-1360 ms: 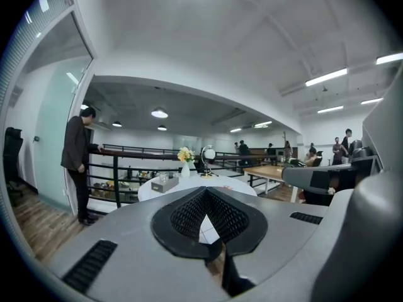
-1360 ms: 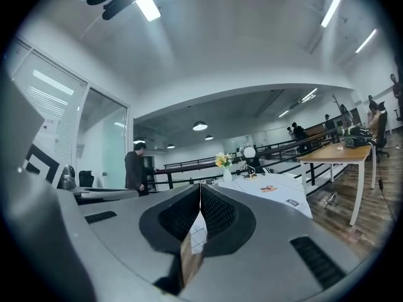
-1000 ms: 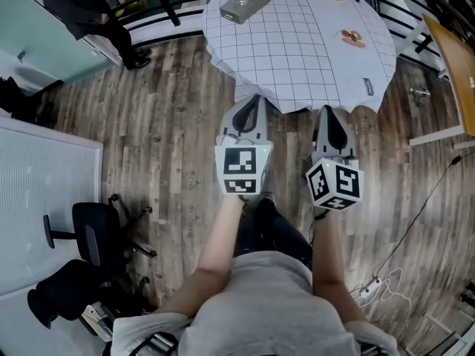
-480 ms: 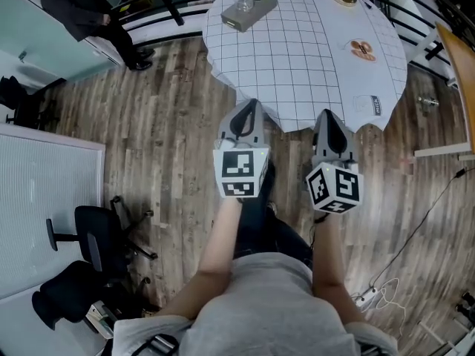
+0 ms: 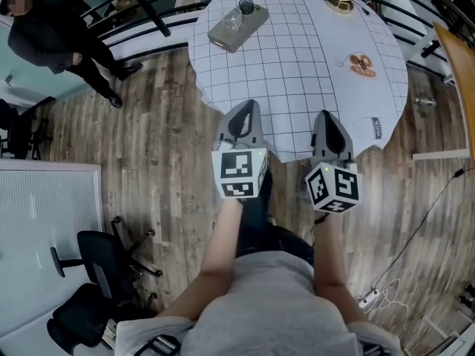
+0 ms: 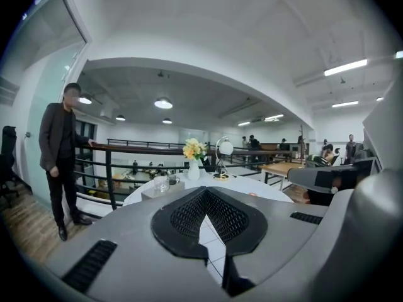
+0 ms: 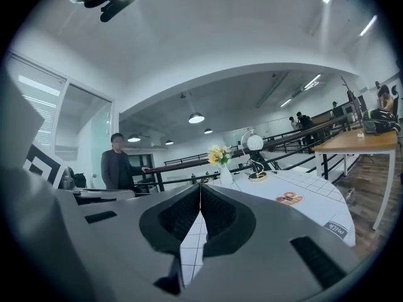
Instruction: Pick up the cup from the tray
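Overhead, a person stands at the near edge of a round table (image 5: 297, 65) covered in a white grid cloth, with a gripper in each hand. The left gripper (image 5: 251, 106) and right gripper (image 5: 327, 115) sit side by side, pointing toward the table. Both have their jaws pressed together with nothing between them.

A grey tray (image 5: 223, 39) lies on the far-left part of the table, its long axis running from near-left to far-right. On it stand a clear glass (image 5: 232, 21) and, just beyond, a darker cup (image 5: 246, 7).

The tray is well apart from both grippers, far ahead and slightly left of the left gripper, which is the nearer one. A reach from that side looks shortest, and its jaws would need to open first.
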Tool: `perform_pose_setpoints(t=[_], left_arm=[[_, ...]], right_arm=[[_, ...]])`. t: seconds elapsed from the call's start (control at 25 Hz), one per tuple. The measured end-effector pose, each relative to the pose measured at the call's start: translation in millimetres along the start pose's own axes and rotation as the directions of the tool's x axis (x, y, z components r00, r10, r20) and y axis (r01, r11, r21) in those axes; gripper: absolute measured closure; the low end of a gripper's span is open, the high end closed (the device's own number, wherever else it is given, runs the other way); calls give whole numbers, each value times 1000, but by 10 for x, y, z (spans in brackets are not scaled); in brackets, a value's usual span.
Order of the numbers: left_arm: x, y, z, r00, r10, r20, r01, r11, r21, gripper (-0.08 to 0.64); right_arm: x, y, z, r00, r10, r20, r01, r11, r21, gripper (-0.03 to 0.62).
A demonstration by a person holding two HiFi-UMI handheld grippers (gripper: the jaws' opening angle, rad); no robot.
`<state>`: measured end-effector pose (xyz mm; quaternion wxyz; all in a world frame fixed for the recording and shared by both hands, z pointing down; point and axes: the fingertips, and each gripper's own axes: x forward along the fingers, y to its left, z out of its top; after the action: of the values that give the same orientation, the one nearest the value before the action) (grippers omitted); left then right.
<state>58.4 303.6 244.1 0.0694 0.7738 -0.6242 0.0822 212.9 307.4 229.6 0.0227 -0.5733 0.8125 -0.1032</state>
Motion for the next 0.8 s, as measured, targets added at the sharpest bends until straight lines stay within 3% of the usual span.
perform_pose_setpoints(t=[0.48, 0.8], left_arm=[[1369, 759, 294, 999, -34, -20, 33, 999, -24, 552], [1915, 1192, 223, 998, -26, -59, 23, 998, -50, 552]], right_arm=[[1609, 24, 158, 999, -9, -33, 8, 999, -35, 583], [2321, 213, 50, 996, 45, -76, -49, 998, -51, 583]])
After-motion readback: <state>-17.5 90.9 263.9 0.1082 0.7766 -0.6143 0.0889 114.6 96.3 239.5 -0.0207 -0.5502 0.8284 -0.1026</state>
